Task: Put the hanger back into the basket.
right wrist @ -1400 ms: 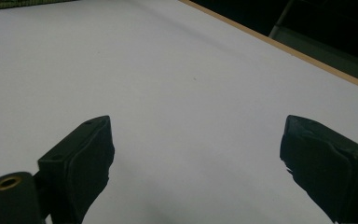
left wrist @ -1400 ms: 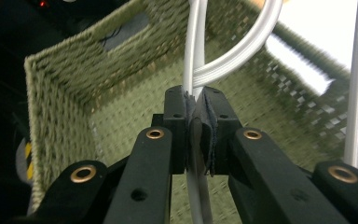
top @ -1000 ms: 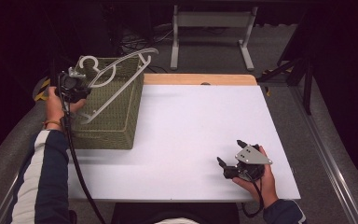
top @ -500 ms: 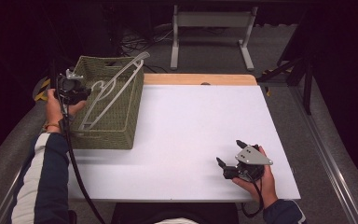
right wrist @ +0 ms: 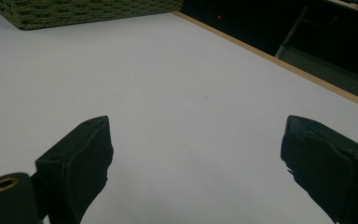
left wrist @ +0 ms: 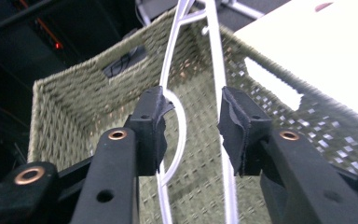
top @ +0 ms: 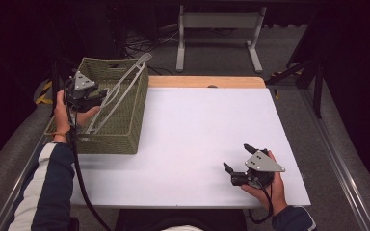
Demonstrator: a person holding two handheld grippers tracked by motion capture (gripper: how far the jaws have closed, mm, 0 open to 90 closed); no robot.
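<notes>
A white wire hanger [top: 134,67] lies slanted in the green woven basket [top: 120,130] at the table's left, its far end resting on the back rim. My left gripper [top: 101,96] hovers over the basket's near left part. In the left gripper view its jaws [left wrist: 191,126] have just been opening. The hanger's hook [left wrist: 179,135] stands between them, close against the left pad [left wrist: 151,128] and clear of the right one. My right gripper [top: 237,157] rests at the table's front right, jaws wide open [right wrist: 196,154] over bare white tabletop.
The white tabletop [top: 197,120] stretches between basket and right hand, with a wooden strip [top: 207,82] along its far edge. A grey metal stand [top: 217,29] and cables sit on the dark floor behind. The basket [right wrist: 74,11] shows far off in the right gripper view.
The hanger has sunk from above the basket down into it. My left gripper's jaws have parted and it has shifted slightly right. The right gripper has stayed put.
</notes>
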